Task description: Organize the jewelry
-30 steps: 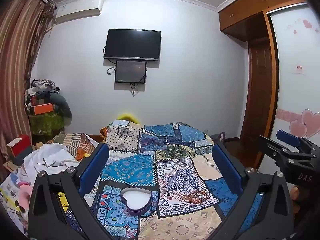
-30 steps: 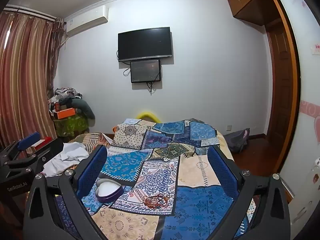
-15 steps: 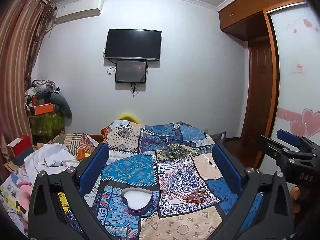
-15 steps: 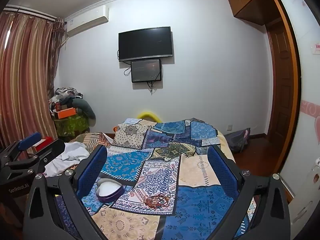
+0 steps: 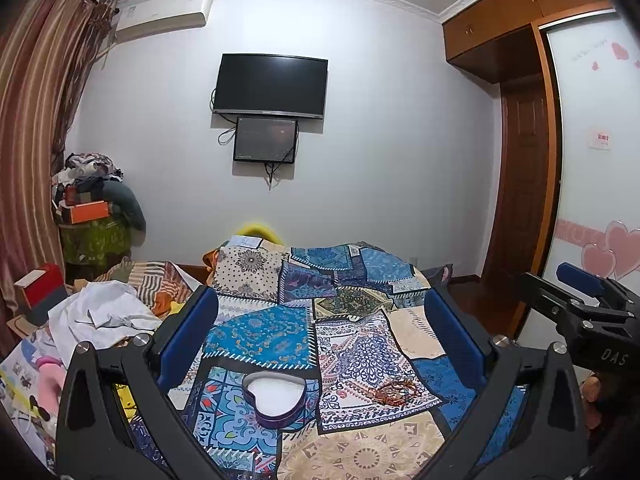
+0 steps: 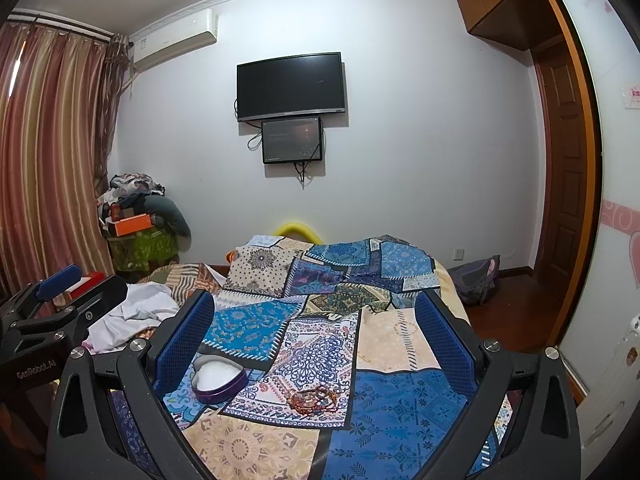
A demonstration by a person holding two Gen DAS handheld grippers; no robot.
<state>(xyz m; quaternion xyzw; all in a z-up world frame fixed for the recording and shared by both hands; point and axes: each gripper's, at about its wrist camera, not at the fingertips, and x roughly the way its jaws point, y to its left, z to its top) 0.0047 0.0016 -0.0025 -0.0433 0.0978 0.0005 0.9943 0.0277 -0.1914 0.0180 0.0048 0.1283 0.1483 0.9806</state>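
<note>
A purple heart-shaped box [image 5: 275,399] with a white lining lies open on the patchwork bedspread; it also shows in the right wrist view [image 6: 218,379]. A small heap of reddish-brown bead jewelry [image 5: 394,391] lies to its right, also seen in the right wrist view [image 6: 314,397]. My left gripper [image 5: 322,334] is open and empty, held above and short of the box. My right gripper [image 6: 316,334] is open and empty, above the beads. Each gripper shows at the edge of the other's view.
The patchwork bedspread [image 5: 352,292] covers the bed. White cloth and clutter [image 5: 100,316] lie at the bed's left. A pile of clothes and boxes [image 6: 136,216] stands in the far left corner. A wardrobe and door [image 6: 568,208] are on the right.
</note>
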